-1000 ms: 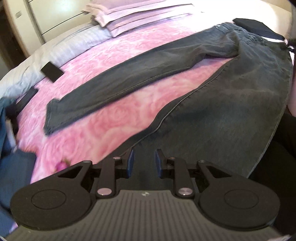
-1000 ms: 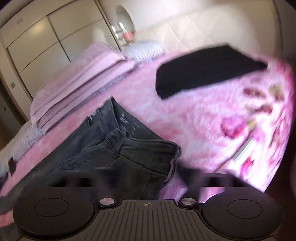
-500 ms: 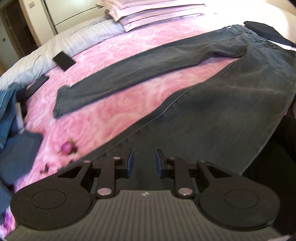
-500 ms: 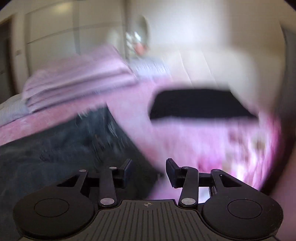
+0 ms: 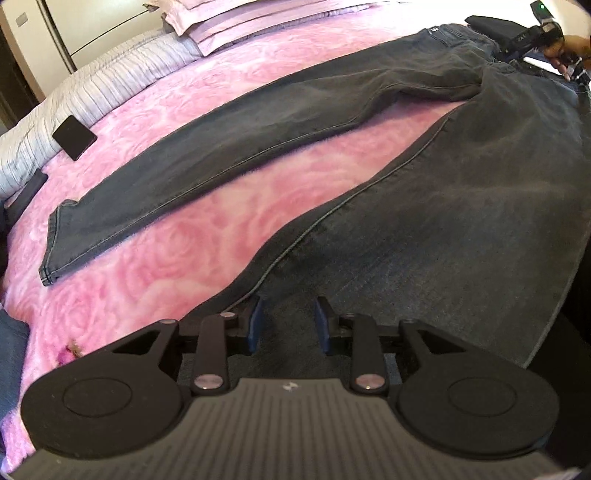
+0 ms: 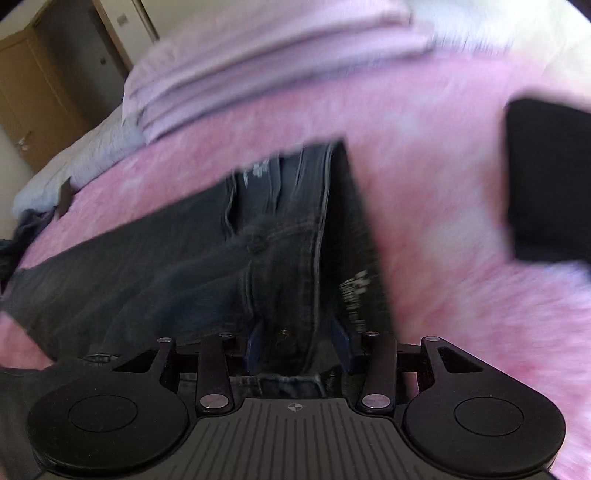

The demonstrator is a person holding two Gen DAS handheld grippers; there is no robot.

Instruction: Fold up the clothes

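Observation:
A pair of dark grey jeans (image 5: 461, 192) lies spread flat on the pink bed cover, legs apart, the far leg (image 5: 221, 147) running left. My left gripper (image 5: 286, 325) is open, low over the near leg close to its hem. In the right wrist view my right gripper (image 6: 299, 345) is open with the jeans' waistband (image 6: 288, 266) between its fingers, near the button. The right gripper (image 5: 550, 35) also shows far off at the waist in the left wrist view.
A folded black garment (image 6: 546, 184) lies right of the waistband. Pink folded bedding (image 5: 258, 18) and a striped pillow (image 5: 92, 88) lie at the head of the bed. A black phone (image 5: 74, 136) and blue clothing (image 5: 11, 354) lie at the left.
My right gripper has swung left and down onto the jeans' waist, fingers now around the waistband. My left gripper has stayed open over the near leg with a small shift of view.

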